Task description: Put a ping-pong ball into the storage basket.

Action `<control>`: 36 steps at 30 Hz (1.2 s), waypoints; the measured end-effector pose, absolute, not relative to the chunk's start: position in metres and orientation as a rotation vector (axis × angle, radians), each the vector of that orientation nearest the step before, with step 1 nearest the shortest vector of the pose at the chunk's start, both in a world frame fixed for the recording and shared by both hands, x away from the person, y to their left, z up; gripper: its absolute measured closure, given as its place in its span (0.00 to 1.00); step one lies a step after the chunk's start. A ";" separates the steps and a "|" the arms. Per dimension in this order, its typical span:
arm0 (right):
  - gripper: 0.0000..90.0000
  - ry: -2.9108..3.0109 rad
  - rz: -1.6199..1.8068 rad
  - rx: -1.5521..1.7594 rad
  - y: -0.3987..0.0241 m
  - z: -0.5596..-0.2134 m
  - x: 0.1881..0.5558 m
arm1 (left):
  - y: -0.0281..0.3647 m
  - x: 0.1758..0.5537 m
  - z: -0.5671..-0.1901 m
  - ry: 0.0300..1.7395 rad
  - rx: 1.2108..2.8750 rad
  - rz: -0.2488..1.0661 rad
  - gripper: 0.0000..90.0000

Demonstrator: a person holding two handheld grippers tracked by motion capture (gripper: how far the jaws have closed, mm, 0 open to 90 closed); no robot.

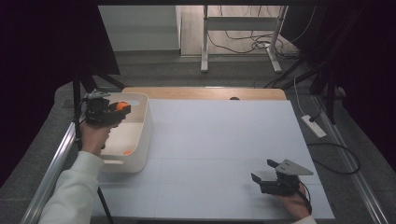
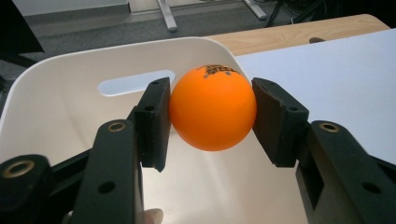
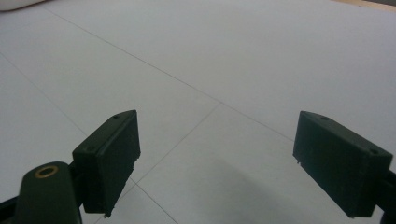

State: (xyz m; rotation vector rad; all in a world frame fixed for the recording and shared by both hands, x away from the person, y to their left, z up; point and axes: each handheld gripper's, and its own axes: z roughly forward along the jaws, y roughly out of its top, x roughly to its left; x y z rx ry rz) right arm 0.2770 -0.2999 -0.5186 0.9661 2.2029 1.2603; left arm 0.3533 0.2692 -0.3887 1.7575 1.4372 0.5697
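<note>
While the left gripper [image 2: 212,116] hangs over the white bin [image 1: 142,128], its two flat black fingers [image 2: 154,121] are clamped on a smooth, glossy orange ball [image 2: 213,108], one pad pressed to each side. Dark printed lettering sits near the ball's top, and the round shape bulges out between the blocky, matte pads. In the high view the same ball [image 1: 122,106] shows at the tip of the left gripper [image 1: 122,110], above the bin's far end. This bin is a rounded plastic tub with soft corners, a slot handle cut in its end wall, and a second small orange ball [image 1: 128,152] lying on its floor. It stands at the left edge of the tabletop [image 1: 219,140], which is covered in pale, smooth sheets with thin seams; a strip of light wood shows along the far side. Well apart, near the front right corner, the right gripper [image 1: 263,171] rests low over the bare sheet, its rectangular fingers [image 3: 109,156] spread wide with nothing between them.
</note>
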 end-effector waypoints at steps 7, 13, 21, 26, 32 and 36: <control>0.16 2.203 1.260 0.965 -0.300 -0.518 0.277 | 0.265 0.355 -0.388 1.452 1.756 0.521 0.27; 0.16 2.202 1.260 0.965 -0.300 -0.518 0.276 | 0.259 0.351 -0.385 1.416 1.773 0.505 0.23; 0.16 2.199 1.261 0.964 -0.300 -0.518 0.276 | 0.245 0.331 -0.376 1.296 1.781 0.462 0.23; 0.16 2.198 1.260 0.963 -0.300 -0.518 0.276 | 0.232 0.318 -0.374 1.221 1.792 0.449 0.23; 0.16 2.198 1.258 0.964 -0.301 -0.518 0.275 | 0.216 0.306 -0.376 1.139 1.805 0.398 0.24; 0.16 2.201 1.253 0.959 -0.301 -0.518 0.275 | 0.207 0.297 -0.380 1.093 1.807 0.377 0.24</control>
